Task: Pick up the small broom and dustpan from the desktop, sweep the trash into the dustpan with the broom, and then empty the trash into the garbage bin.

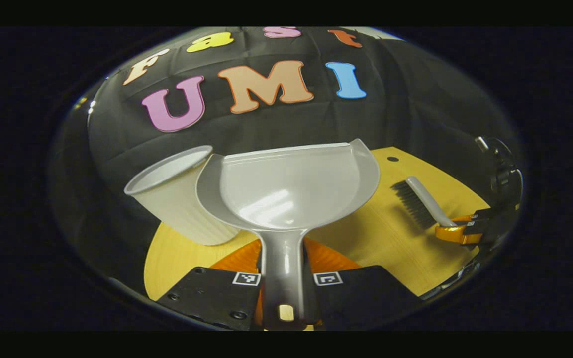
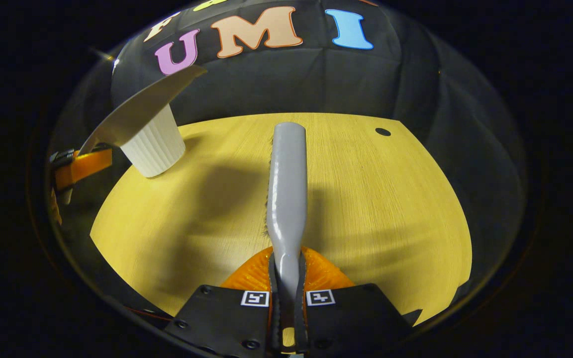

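Note:
My left gripper (image 1: 284, 278) is shut on the handle of the grey dustpan (image 1: 291, 189), held above the table with its inside looking bare. The pan's left edge overlaps the rim of the white ribbed cup (image 1: 177, 204) that serves as the bin. In the right gripper view the dustpan (image 2: 137, 112) hangs tilted over that cup (image 2: 154, 144), with the left gripper (image 2: 80, 166) behind it. My right gripper (image 2: 286, 283) is shut on the grey broom (image 2: 286, 189), which points forward over the table. From the left gripper view the broom (image 1: 423, 201) shows dark bristles, with the right gripper (image 1: 458, 231) on its handle.
The yellow wooden table (image 2: 376, 209) has a small dark hole (image 2: 382, 132) near its far right corner, and the same hole (image 1: 392, 159) appears in the left gripper view. Black cloth walls stand close behind the table. The table's edges run near on both sides.

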